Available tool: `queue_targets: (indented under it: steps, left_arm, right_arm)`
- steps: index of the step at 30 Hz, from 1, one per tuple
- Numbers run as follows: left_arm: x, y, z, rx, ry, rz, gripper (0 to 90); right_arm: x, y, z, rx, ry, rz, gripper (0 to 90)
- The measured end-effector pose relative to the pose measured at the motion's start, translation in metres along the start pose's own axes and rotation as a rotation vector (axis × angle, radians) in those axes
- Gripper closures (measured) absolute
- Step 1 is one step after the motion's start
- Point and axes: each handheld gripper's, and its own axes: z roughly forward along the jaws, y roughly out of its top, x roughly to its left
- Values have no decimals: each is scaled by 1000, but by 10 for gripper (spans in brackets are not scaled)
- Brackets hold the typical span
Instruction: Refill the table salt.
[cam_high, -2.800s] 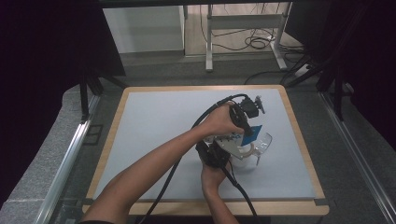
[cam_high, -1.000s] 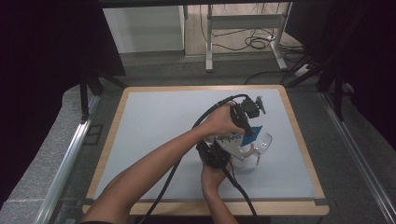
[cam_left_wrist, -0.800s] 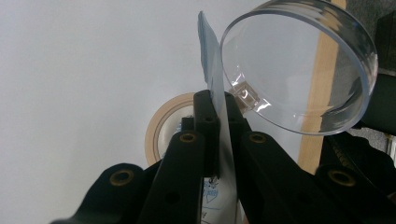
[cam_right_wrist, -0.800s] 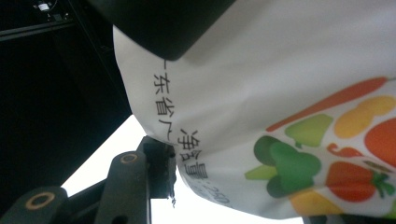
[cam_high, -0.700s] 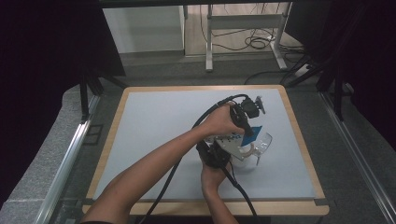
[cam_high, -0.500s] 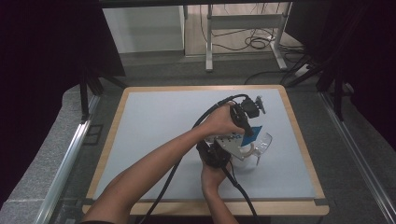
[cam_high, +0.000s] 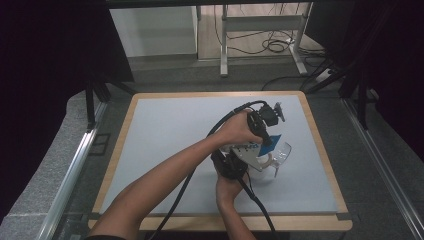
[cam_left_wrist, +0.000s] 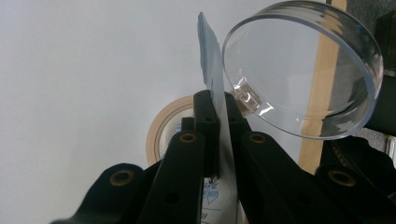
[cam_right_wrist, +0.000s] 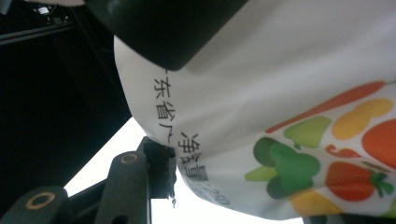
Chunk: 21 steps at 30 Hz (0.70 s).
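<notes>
Gripper on the left (cam_left_wrist: 217, 105), seen along its own jaws, is clamped on the edge of a thin blue-and-white packet (cam_left_wrist: 212, 70), held edge-on above the pale grey surface (cam_left_wrist: 84, 70). A roll of tape (cam_left_wrist: 161, 128) lies behind the jaws, and a clear round plastic dish (cam_left_wrist: 303, 70) tilts just to the right, touching the packet. From above, both hands meet right of centre on the surface, the right gripper (cam_high: 232, 162) below the left. Its own camera shows the packet's printed vegetables pressed close; whether its jaws grip cannot be told.
</notes>
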Motion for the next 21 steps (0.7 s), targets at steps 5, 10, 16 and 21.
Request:
queue_targets:
  steps: [5, 10, 16, 21]
  left_arm:
    - [-1, 2, 0, 3, 2, 3, 899]
    - [-1, 3, 1, 10, 4, 5, 899]
    - [-1, 2, 0, 9, 6, 3, 899]
    - [0, 2, 0, 9, 5, 3, 898]
  right_arm:
    - [-1, 1, 0, -6, -1, 2, 529]
    - [-1, 1, 0, -5, -1, 4, 529]
    - [-1, 2, 0, -8, 0, 7, 529]
    - [0, 1, 0, -9, -1, 5, 529]
